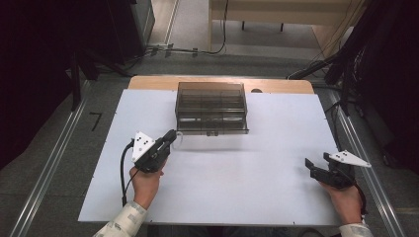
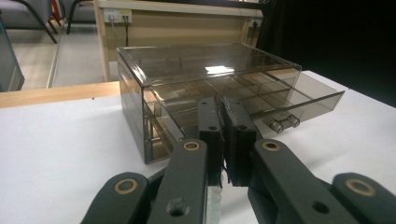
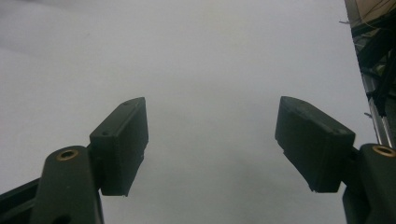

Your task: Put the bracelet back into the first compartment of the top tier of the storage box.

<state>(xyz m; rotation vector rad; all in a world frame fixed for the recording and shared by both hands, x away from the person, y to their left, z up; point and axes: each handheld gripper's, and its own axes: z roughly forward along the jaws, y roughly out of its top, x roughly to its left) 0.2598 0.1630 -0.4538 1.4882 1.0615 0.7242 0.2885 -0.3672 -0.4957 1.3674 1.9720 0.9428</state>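
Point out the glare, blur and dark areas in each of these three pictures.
High view: the white table is evenly lit, both side edges fall into black, and the smoky drawer box looks soft. Left gripper view: a bright glare patch sits on the box lid; the shut left gripper is sharp. Right gripper view: the table is a hazy grey blur behind the open right gripper.

black two-jaw grippers (image 1: pixel 173 135) (image 1: pixel 316 161) with brass-ringed pivots, grey three-cornered plates, trailing black cable, pale patterned sleeves (image 1: pixel 126 220)
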